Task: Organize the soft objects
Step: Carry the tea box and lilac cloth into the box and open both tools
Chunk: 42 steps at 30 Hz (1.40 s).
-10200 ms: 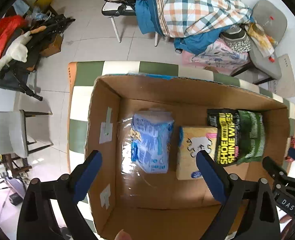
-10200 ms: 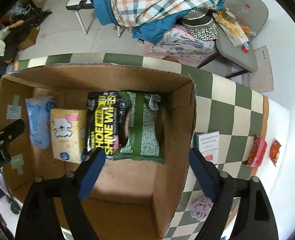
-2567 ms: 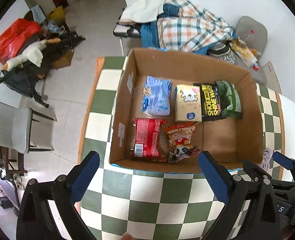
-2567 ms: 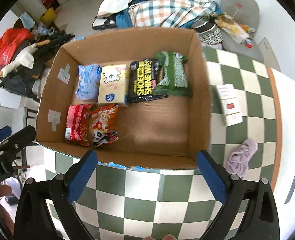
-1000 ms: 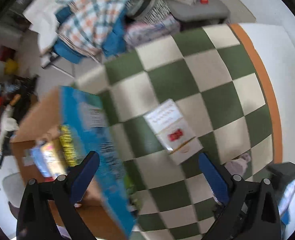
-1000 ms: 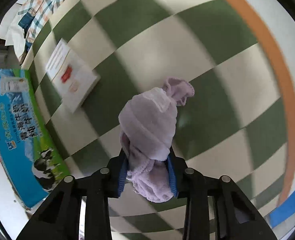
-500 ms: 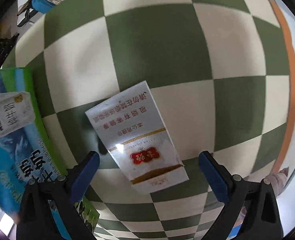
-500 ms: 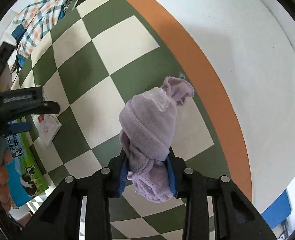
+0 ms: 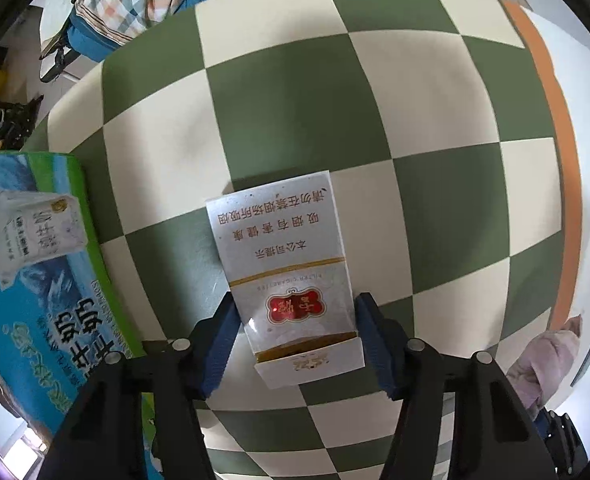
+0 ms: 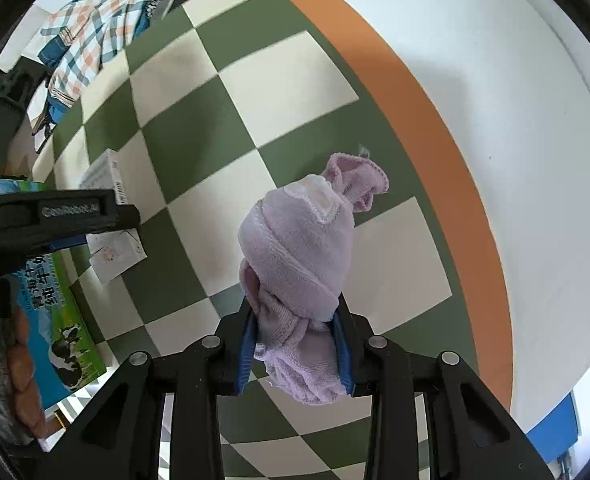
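Half a second ago the left gripper [image 9: 295,340] hung wide above the white and silver cigarette packet with a red emblem [image 9: 291,276]; its blue jaws have since closed in to flank the packet's near end. In the left wrist view they sit against or just beside the packet's two long edges, and I cannot tell whether they are truly clenched on it. The packet lies flat on the green and cream checkered table [image 9: 287,92], just beside the blue and green printed side of the milk carton box [image 9: 35,280] at left. The purple cloth shows at the far right edge.

In the right wrist view the right gripper [image 10: 295,344] grasps the knotted lilac terry cloth bundle [image 10: 299,256], jaws clamped on its lower folds, the bundle held above the table near the orange border. The left gripper's black body reaches over the packet at left.

Risk, as I judge it: the packet is stiff and smooth, gripped only near one end, so it could pivot or slide out on lifting. The cloth's loose tail may snag the box wall.
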Each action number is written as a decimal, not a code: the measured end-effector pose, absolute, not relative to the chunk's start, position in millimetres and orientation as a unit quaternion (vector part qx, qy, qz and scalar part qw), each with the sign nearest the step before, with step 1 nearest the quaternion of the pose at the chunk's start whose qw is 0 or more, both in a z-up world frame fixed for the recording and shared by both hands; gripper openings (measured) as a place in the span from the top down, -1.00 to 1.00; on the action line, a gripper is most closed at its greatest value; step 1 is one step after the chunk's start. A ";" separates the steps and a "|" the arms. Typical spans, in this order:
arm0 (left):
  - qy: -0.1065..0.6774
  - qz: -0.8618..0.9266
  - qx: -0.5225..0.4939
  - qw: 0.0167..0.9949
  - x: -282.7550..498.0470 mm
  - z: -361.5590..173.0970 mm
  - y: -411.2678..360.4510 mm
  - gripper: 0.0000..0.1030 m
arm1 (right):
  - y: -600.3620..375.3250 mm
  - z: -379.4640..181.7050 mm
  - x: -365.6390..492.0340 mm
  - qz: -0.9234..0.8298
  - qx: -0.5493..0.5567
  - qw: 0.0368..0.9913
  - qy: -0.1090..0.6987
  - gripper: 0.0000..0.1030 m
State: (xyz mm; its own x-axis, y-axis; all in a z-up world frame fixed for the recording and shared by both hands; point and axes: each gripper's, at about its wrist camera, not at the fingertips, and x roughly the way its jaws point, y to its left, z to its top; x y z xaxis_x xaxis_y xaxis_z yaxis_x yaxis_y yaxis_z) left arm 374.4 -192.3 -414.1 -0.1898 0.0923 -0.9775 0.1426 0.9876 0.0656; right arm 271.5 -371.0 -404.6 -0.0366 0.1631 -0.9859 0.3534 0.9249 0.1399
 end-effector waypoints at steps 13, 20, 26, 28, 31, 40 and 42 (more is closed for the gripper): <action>0.697 -0.107 -0.004 0.709 308.9 -275.0 -157.6 -0.08 | -375.9 -326.6 243.8 -0.036 0.172 0.708 0.684 0.32; 0.651 -0.104 -0.035 0.751 274.0 -195.9 -90.7 -0.08 | -332.1 -257.8 232.7 0.031 0.186 0.730 0.657 0.32; 0.623 -0.075 -0.055 0.777 264.3 -157.7 -14.6 -0.08 | -249.1 -205.1 231.3 0.121 0.176 0.737 0.641 0.32; 0.617 -0.061 -0.054 0.783 266.7 -154.7 8.5 -0.08 | -220.5 -196.8 232.1 0.142 0.168 0.735 0.641 0.32; 0.618 -0.039 -0.066 0.783 268.0 -157.1 46.4 -0.08 | -174.2 -192.0 237.3 0.164 0.151 0.731 0.644 0.32; 0.677 -0.045 -0.135 0.722 294.7 -232.4 94.8 -0.08 | -86.9 -232.2 254.5 0.163 0.090 0.717 0.672 0.32; 0.691 -0.049 -0.148 0.706 299.6 -251.0 99.9 -0.08 | -78.6 -243.1 259.6 0.156 0.077 0.715 0.677 0.32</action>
State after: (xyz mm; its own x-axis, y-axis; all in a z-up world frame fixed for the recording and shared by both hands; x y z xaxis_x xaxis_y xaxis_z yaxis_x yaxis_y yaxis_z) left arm 299.6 99.9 -251.0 0.0408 -0.2727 -0.9612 -0.1353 0.9517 -0.2758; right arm 259.6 -78.6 -243.1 0.0346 0.3266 -0.9445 -0.1188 0.9397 0.3206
